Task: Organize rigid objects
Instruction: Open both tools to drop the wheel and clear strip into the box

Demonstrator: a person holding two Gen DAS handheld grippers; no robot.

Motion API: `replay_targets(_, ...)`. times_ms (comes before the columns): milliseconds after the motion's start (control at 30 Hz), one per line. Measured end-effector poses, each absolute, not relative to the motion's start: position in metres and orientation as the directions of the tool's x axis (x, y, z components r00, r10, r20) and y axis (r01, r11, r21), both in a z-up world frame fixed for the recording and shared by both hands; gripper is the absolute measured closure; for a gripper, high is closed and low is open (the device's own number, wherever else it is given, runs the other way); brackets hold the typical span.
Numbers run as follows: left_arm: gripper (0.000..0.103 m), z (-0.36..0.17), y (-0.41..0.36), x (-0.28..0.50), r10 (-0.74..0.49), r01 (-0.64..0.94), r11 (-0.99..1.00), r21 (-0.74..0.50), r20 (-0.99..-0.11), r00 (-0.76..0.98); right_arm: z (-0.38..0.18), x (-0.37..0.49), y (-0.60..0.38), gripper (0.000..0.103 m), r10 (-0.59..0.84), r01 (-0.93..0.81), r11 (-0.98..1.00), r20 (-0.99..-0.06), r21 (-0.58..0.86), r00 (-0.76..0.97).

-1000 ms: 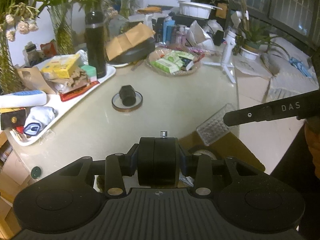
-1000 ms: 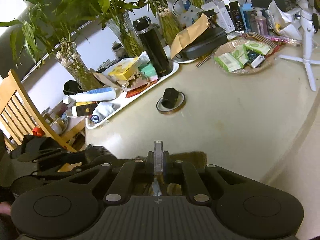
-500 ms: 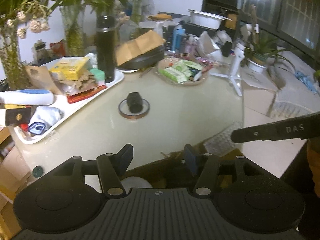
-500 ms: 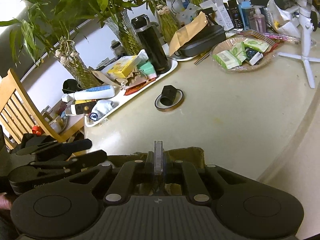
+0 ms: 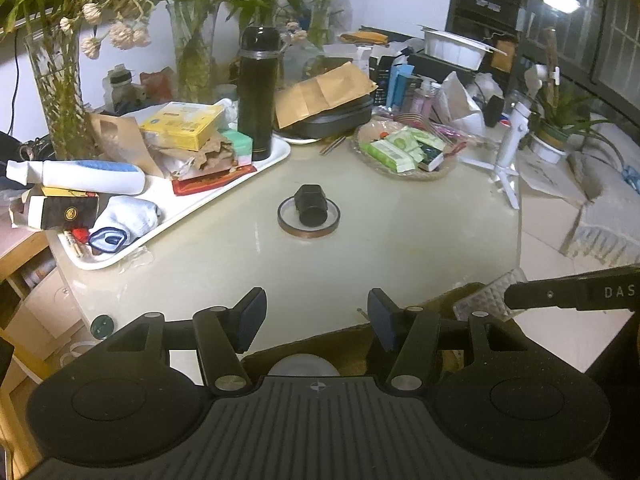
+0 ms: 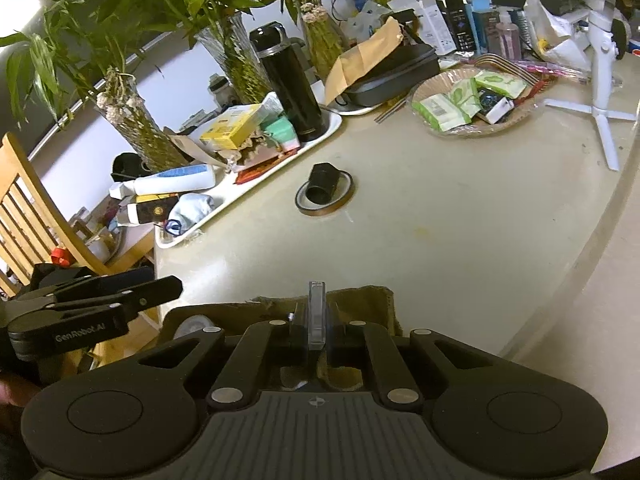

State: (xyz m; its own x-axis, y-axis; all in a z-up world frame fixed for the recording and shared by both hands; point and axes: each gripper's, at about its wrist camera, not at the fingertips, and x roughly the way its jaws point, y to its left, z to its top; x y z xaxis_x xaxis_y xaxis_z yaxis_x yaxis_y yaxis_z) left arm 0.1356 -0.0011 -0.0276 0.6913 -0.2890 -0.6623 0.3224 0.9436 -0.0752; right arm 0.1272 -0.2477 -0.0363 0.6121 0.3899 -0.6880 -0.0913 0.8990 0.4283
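My left gripper (image 5: pixel 316 312) stands open with nothing between its fingers, over a brown cardboard box (image 5: pixel 352 344) at the table's near edge. A white round thing (image 5: pixel 304 364) lies in that box. My right gripper (image 6: pixel 316 318) is shut on a clear ridged plastic plate (image 6: pixel 316 312), held edge-on above the same box (image 6: pixel 360 300). The left wrist view shows that plate (image 5: pixel 490 294) at the right gripper's tip. Farther out on the table, a small black cylinder (image 5: pixel 310 208) lies on a brown tape ring (image 5: pixel 284 224). In the right wrist view the left gripper (image 6: pixel 156 296) is at the left.
A white tray (image 5: pixel 276 160) crowded with boxes, a tube and a black flask (image 5: pixel 258 92) runs along the left. A wicker basket (image 5: pixel 404 174) of packets and a white tripod (image 5: pixel 508 160) stand at the back right. Glass vases with plants line the wall.
My left gripper was shut on a black round object; it has opened and that object is out of view. The left view has tilted up slightly. The right gripper kept its hold.
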Motion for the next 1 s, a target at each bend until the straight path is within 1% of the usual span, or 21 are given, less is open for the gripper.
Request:
replay_targets(133,0.048,-0.028,0.0,0.135,-0.288,0.319,0.945,-0.078,-0.664,0.691,-0.039,0.127,-0.248,0.093,0.401,-0.087,0.894,-0.696,0.44,0.596)
replay_targets(200,0.048,-0.028,0.0,0.136,-0.288,0.319,0.945,-0.079,-0.663,0.69,-0.044,0.131,-0.25,0.092,0.471,-0.092,0.856,-0.693,0.509,0.546)
replay_targets(267,0.048,-0.028,0.0,0.136,-0.288,0.319,0.944,-0.079,-0.664,0.69,-0.048,0.132,-0.248,0.09,0.479,-0.089,0.854,-0.707,0.512,0.52)
replay_targets(333,0.048,-0.028,0.0,0.136,-0.287,0.318,0.945,-0.077,-0.666,0.689,-0.046,0.132,-0.243,0.069,0.454,-0.101,0.873,-0.718,0.478,0.527)
replay_targets(367,0.048,-0.028,0.0,0.136,-0.285,0.318,0.945,-0.077,-0.668,0.687,-0.044,0.131,-0.242,0.046,0.453,-0.106,0.874,-0.715,0.475,0.533)
replay_targets(400,0.048,-0.028,0.0,0.136,-0.283,0.317,0.945,-0.075,-0.67,0.686,-0.043,0.13,-0.241,0.029,0.443,-0.108,0.879,-0.712,0.464,0.544)
replay_targets(500,0.048,-0.029,-0.001,0.136,-0.276,0.314,0.947,-0.068,-0.674,0.685,-0.037,0.127,-0.242,0.016,0.406,-0.114,0.898,-0.702,0.424,0.585)
replay_targets(567,0.048,-0.029,0.0,0.136,-0.27,0.308,0.949,-0.066,-0.678,0.684,-0.038,0.127,-0.244,0.012,0.401,-0.109,0.899,-0.7,0.423,0.59)
replay_targets(667,0.048,-0.031,0.001,0.138,-0.25,0.291,0.955,-0.059,-0.688,0.681,-0.038,0.129,-0.243,0.009,0.377,-0.102,0.911,-0.708,0.4,0.596)
replay_targets(700,0.048,-0.031,0.001,0.138,-0.244,0.286,0.957,-0.057,-0.691,0.68,-0.038,0.129,-0.242,0.005,0.365,-0.101,0.917,-0.713,0.385,0.599)
replay_targets(767,0.048,-0.032,0.002,0.139,-0.228,0.272,0.961,-0.05,-0.701,0.676,-0.039,0.129,-0.24,0.002,0.339,-0.097,0.93,-0.72,0.356,0.605)
replay_targets(833,0.048,-0.033,0.003,0.14,-0.215,0.262,0.964,-0.044,-0.709,0.672,-0.039,0.128,-0.238,0.0,0.309,-0.096,0.943,-0.729,0.319,0.611)
replay_targets(1000,0.048,-0.037,0.002,0.142,-0.174,0.241,0.971,-0.014,-0.73,0.661,-0.04,0.128,-0.234,0.0,0.267,-0.096,0.959,-0.743,0.265,0.614)
